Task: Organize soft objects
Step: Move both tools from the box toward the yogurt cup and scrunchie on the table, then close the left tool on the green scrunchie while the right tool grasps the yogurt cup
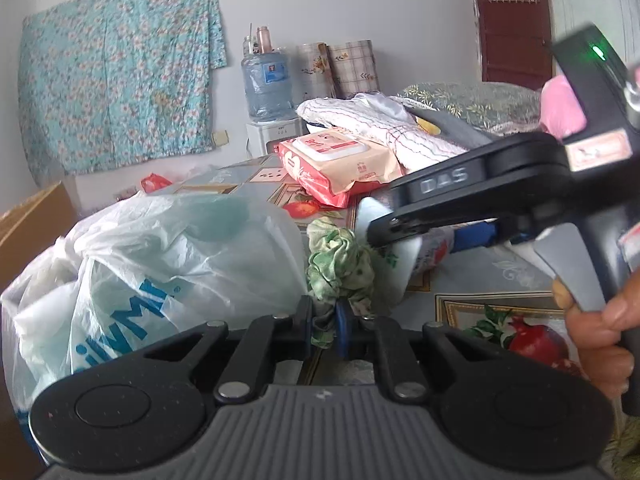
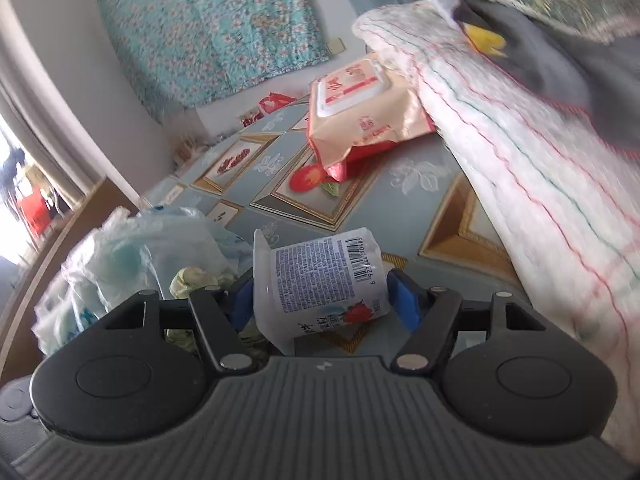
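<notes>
My left gripper [image 1: 325,330] is shut on a crumpled green floral cloth [image 1: 340,264], which stands bunched up in front of it beside a white plastic bag [image 1: 168,264]. My right gripper [image 2: 322,298] is shut on a white plastic yogurt cup [image 2: 320,276] with a barcode label, held tilted above the table. In the left wrist view the right gripper [image 1: 404,240] reaches in from the right with the cup [image 1: 432,250] just right of the cloth. The cloth [image 2: 192,278] and the bag [image 2: 132,256] also show at the lower left of the right wrist view.
A pack of wet wipes [image 1: 340,164] lies on the patterned tablecloth [image 1: 500,276]. A folded white striped towel [image 2: 520,140] and dark cloths are piled at the right. A water dispenser [image 1: 268,92] and a cardboard box [image 1: 28,224] stand behind.
</notes>
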`<state>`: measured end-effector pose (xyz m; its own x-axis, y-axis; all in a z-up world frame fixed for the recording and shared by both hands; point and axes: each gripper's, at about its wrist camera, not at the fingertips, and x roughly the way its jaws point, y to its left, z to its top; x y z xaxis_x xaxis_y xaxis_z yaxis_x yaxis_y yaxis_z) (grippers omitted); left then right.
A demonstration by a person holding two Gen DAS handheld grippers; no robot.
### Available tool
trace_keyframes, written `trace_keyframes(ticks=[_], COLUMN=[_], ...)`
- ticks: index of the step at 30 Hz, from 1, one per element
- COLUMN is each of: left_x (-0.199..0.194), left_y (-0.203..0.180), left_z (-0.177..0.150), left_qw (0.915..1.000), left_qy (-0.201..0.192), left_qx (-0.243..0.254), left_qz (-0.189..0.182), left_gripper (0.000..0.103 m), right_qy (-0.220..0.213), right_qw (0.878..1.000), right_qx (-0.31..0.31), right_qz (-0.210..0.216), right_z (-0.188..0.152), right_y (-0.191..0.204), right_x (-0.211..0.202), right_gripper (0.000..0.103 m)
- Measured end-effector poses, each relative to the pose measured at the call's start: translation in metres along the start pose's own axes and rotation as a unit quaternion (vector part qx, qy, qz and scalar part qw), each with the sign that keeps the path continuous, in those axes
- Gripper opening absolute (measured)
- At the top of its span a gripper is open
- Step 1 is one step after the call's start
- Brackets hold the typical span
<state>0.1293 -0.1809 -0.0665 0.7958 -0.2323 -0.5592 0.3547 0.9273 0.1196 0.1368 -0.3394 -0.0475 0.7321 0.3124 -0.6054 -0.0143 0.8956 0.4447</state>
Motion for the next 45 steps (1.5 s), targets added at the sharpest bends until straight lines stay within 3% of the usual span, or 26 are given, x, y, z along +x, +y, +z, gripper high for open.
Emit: trace_keyframes(ticks=[8,13,15,23,28,35,36,40,45], left_x=[-0.04,-0.072,-0.083,-0.082,-0.081,-0.078,-0.08,-0.08,-0.065], left_y=[0.022,0.044,0.049,0.046,0.037,0.019,0.016,0.007,0.001], left_z=[-0.016,-0.034,-0.039,-0.037,-0.038,-0.044,-0.045,-0.045,-0.043], left_qw=[0.9986,0.9957,0.9952,0.9954,0.9965,0.9945,0.9942,0.9945,0.9945], left_qy=[0.012,0.026,0.025,0.017,0.017,0.029,0.025,0.024,0.036], left_qx=[-0.044,-0.08,-0.085,-0.08,-0.048,-0.008,-0.001,0.018,0.014], left_qz=[-0.028,-0.04,-0.041,-0.049,-0.066,-0.101,-0.104,-0.1,-0.098], left_gripper=[0.012,0.012,0.012,0.012,0.019,0.021,0.023,0.051,0.057], right_qy=[0.048,0.114,0.128,0.113,0.087,0.045,0.043,0.05,0.077], right_qw=[0.994,0.972,0.966,0.972,0.98,0.994,0.995,0.998,0.995], right_qx=[0.074,0.145,0.161,0.173,0.165,0.092,0.076,0.008,-0.054], right_qz=[0.063,0.145,0.159,0.107,0.071,0.049,0.047,0.038,0.018], right_z=[-0.029,-0.05,-0.054,-0.046,-0.046,-0.036,-0.034,-0.023,-0.014], right_y=[-0.014,-0.018,-0.021,-0.033,-0.042,-0.026,-0.021,0.001,0.021], right_x=[-0.032,-0.031,-0.031,-0.053,-0.072,-0.088,-0.089,-0.088,-0.075], right_gripper=[0.067,0.067,0.067,0.072,0.074,0.083,0.085,0.088,0.09])
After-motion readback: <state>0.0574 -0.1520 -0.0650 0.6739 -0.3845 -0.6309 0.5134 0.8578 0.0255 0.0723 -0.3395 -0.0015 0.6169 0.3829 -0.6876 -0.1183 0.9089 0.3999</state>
